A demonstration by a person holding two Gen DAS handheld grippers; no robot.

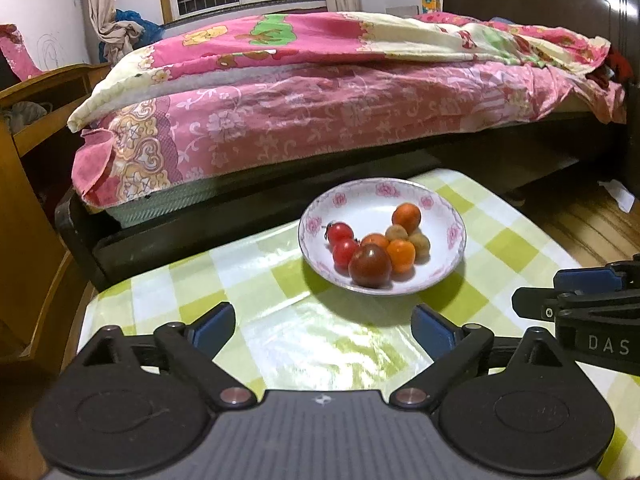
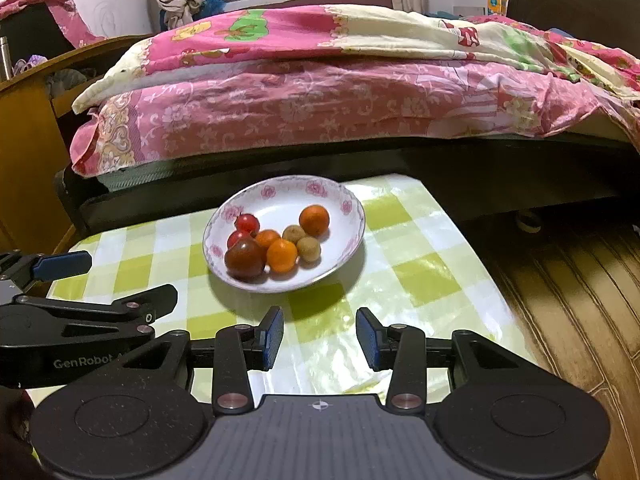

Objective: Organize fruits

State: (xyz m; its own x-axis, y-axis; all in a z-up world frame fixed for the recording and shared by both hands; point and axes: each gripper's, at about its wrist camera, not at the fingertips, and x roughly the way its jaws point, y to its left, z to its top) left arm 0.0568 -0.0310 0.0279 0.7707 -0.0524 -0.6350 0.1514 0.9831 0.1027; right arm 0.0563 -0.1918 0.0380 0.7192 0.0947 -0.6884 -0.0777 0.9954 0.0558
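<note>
A white floral plate (image 1: 360,196) (image 2: 280,196) sits on the green-checked table (image 1: 200,280) (image 2: 420,280). It holds several small fruits: red tomatoes (image 1: 340,233) (image 2: 247,223), a large dark tomato (image 1: 370,266) (image 2: 245,259), orange fruits (image 1: 406,218) (image 2: 314,220) and two brownish longans (image 1: 420,243) (image 2: 309,249). My left gripper (image 1: 324,330) is open and empty, just short of the plate. My right gripper (image 2: 320,338) is open and empty, also short of the plate, and it shows at the right edge of the left wrist view (image 1: 580,304).
A bed with pink floral bedding (image 1: 320,100) (image 2: 320,92) stands just behind the table. Wooden furniture (image 1: 36,184) is at the left. Wood floor (image 2: 560,280) lies to the right of the table's edge.
</note>
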